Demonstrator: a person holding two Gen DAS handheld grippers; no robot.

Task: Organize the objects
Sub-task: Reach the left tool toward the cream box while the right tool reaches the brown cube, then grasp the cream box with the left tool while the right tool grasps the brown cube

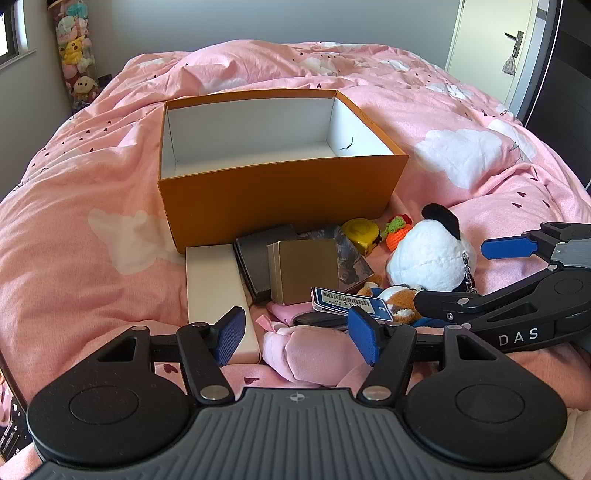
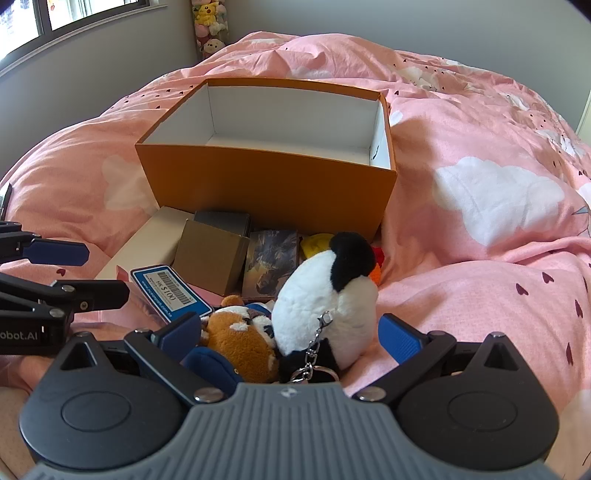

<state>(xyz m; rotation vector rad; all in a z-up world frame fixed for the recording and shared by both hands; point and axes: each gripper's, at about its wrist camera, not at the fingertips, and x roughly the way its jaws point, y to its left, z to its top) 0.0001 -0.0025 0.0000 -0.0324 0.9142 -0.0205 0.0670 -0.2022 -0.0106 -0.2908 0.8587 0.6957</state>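
Note:
An orange box [image 1: 280,192] with a bare white inside stands open on the pink bed. A pile lies in front of it: a long white box [image 1: 218,291], a dark box [image 1: 258,258], a gold box [image 1: 304,269], a picture card [image 1: 351,254], a yellow tape measure [image 1: 360,232], a crochet toy [image 1: 397,229] and a blue barcode card [image 1: 351,301]. My left gripper [image 1: 297,338] is open over a pink soft pouch [image 1: 314,354]. My right gripper [image 2: 291,334] is wide open around a white-and-black plush [image 2: 325,295] and a brown plush [image 2: 240,339], its pads not pressing them.
The pink duvet [image 1: 92,192] with white clouds is rumpled around the box. A tall tube of plush toys [image 1: 75,55] stands in the far left corner. A white door [image 1: 491,48] is at the far right, a window [image 2: 74,14] to the left.

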